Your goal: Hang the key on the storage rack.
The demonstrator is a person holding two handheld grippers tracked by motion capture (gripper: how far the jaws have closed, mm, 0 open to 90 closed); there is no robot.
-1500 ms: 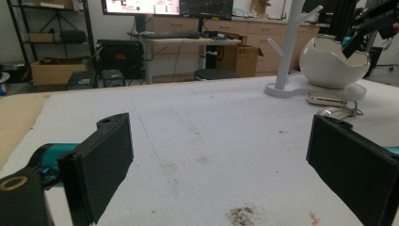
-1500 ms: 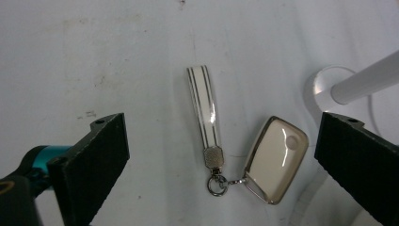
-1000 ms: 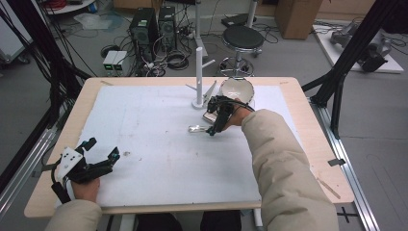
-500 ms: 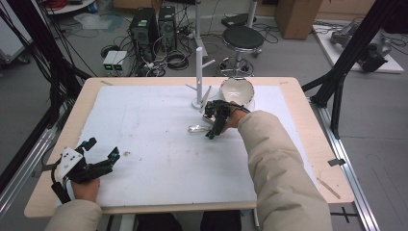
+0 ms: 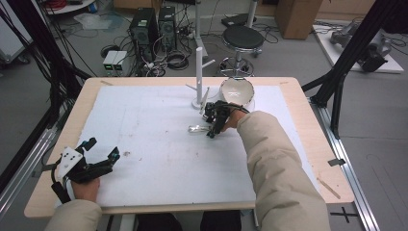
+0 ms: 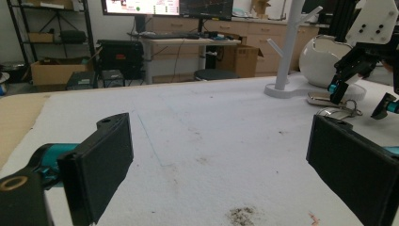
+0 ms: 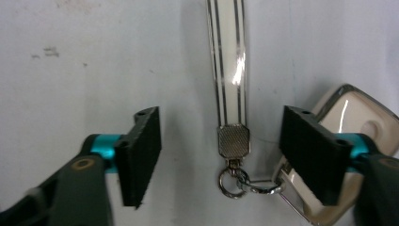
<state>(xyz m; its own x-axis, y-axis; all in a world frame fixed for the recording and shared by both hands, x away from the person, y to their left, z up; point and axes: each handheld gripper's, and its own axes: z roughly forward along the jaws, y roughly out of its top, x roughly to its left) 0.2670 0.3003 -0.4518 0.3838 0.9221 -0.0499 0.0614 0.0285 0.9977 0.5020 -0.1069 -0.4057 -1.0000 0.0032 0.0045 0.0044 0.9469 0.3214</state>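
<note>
1. step in hand, as i judge it: pickup of the keychain (image 7: 230,84). it lies flat on the white mat (image 5: 154,144), just in front of the white hook stand (image 5: 199,77) and near the white bowl (image 5: 236,90).
2. my right gripper (image 7: 219,157) points down over it. its jaws have just been closing and stand part-way in, the strap's metal clasp (image 7: 233,140) between them, pads not yet touching it.
3. my left gripper (image 6: 221,165) rests at the near left of the mat, jaws wide apart, nothing between them.
4. next move calls for centring on the clasp, closing fully, then lifting.
5. the right gripper view resolves the ring (image 7: 227,182) and cream fob (image 7: 348,117); the high view gives only a glint (image 5: 196,129).
</note>
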